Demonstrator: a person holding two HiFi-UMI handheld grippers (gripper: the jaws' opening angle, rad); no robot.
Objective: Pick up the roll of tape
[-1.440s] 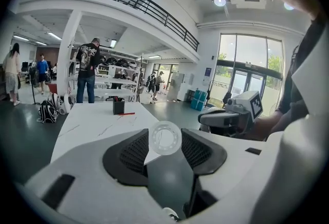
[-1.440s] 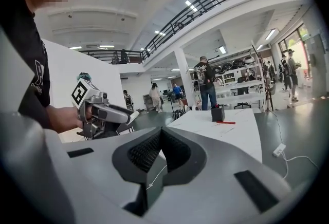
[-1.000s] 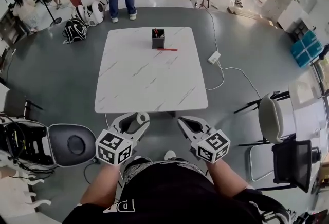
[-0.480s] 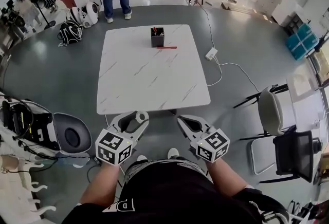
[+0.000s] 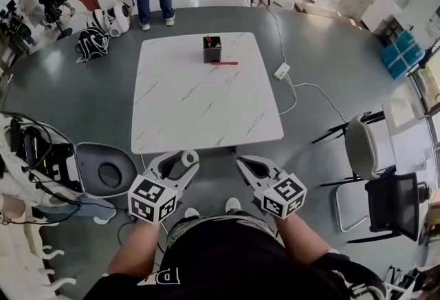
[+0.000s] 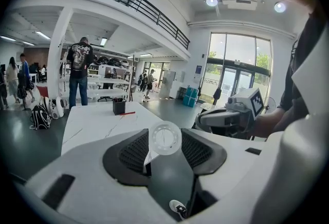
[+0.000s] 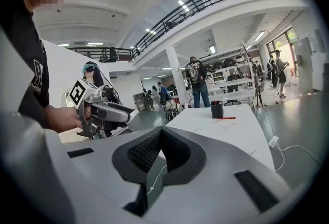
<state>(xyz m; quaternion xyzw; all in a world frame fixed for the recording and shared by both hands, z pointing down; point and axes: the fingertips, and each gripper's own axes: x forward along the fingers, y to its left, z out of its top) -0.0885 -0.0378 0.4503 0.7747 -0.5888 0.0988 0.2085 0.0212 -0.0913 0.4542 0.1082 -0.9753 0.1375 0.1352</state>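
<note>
Left tongs (image 6: 165,141) gripping wide on the roll of tape (image 6: 165,136), a pale translucent ring face-on in their view, barely visible overhead; right tongs (image 7: 161,133) closed, empty.

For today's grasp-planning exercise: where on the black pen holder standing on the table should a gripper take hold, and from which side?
Grip the black pen holder across two opposite flat walls, coming in level from the left. It stands upright, things poke from its top, probably blocking a grasp from above, and a red pen lies at its near right.
</note>
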